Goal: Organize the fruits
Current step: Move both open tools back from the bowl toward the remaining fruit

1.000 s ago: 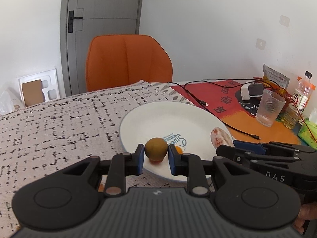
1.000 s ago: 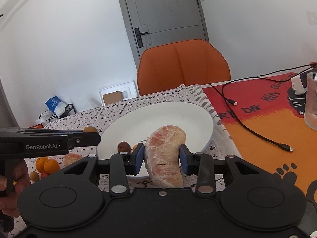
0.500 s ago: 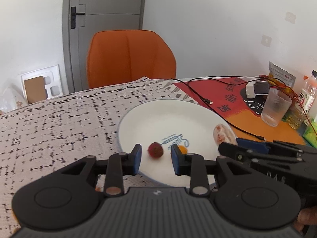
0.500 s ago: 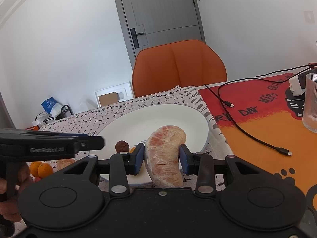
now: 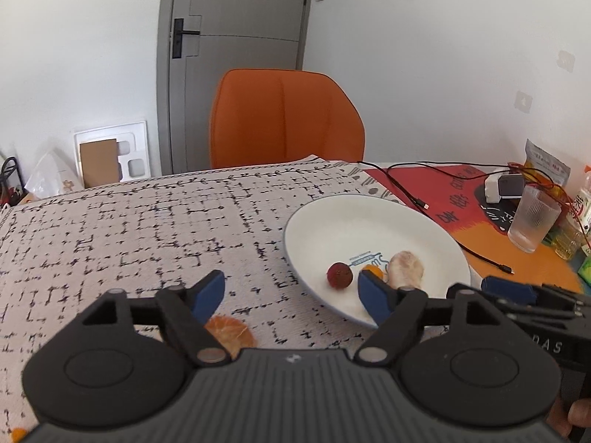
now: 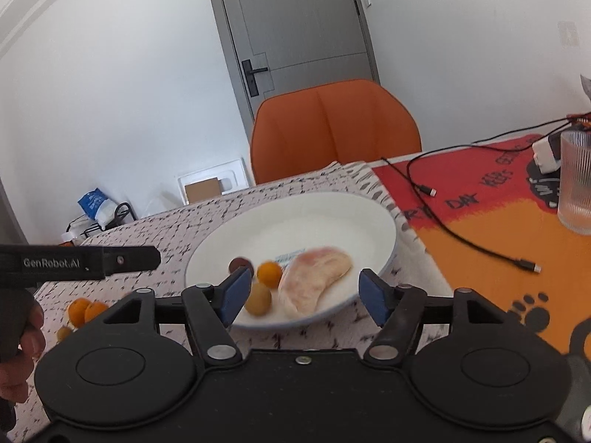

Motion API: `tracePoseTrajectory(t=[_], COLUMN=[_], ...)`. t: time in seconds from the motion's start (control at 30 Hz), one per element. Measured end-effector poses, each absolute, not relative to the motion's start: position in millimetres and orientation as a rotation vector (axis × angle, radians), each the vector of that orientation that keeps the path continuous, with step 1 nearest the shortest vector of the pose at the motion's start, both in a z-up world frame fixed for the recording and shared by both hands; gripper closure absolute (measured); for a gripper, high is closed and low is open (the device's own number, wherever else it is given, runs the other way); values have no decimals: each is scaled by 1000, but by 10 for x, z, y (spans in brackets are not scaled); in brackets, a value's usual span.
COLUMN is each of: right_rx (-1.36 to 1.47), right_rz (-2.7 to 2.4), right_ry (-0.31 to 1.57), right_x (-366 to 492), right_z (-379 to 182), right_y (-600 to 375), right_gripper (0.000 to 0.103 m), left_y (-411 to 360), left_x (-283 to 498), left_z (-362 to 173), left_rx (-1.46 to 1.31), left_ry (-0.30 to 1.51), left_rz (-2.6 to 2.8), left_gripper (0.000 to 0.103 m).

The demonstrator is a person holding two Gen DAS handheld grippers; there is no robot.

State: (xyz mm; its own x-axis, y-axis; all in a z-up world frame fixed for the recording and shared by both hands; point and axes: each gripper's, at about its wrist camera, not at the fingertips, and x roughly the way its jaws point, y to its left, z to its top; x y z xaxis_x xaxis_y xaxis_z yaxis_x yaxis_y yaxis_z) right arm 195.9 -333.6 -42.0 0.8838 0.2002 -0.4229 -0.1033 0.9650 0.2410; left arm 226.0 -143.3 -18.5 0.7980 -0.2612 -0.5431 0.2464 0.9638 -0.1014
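My right gripper (image 6: 299, 291) has just opened, and the pomelo segment (image 6: 314, 280) it clamped now lies free on the white plate (image 6: 332, 217). My left gripper (image 5: 291, 291) has also opened, with nothing between its pads; its brownish-green fruit (image 6: 258, 298) sits on the plate.

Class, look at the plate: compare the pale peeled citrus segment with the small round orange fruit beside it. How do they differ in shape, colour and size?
Shape: the peeled citrus segment is long and curved like a crescent, while the small orange fruit is round.
Colour: the segment is pale pink-white; the small fruit is bright orange.
Size: the segment is clearly the larger of the two.
Shared: both lie loose on the white plate, held by neither hand-held gripper.
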Motion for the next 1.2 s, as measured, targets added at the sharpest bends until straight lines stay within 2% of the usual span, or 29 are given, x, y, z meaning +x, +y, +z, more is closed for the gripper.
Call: tracePoseTrajectory(t=[0.2,0.33,0.47,0.63,0.7,0.77,1.2], right_rx=[214,219,213,224,227,220,212], right_rz=[176,186,200,238,251,252,284], right_ry=[475,473,464,463,452,438,448], right_x=[1877,1834,1779,1735,1707,1673,1620], right_z=[-438,-400,-377,-362,-347,-331,-301], right_y=[-3246,-3182,-3114,-3015,-2978,-2936,-2751], right_gripper=[37,34,27,16,4,0,0], left_y=[-1308,-1213,-1120,-971,-915,-856,-515], left_x=[2127,2035,1957,1868,1837,1808,1597], left_z=[-176,-167,-162,-144,-128,-112,-68], left_rx=[-40,-43,-43,-59,-65,-79,-97], left_ry=[583,582,575,570,564,563,537], left_rz=[-265,-258,-244,-218,-207,-202,-151], left_gripper=[20,14,9,8,8,8,7])
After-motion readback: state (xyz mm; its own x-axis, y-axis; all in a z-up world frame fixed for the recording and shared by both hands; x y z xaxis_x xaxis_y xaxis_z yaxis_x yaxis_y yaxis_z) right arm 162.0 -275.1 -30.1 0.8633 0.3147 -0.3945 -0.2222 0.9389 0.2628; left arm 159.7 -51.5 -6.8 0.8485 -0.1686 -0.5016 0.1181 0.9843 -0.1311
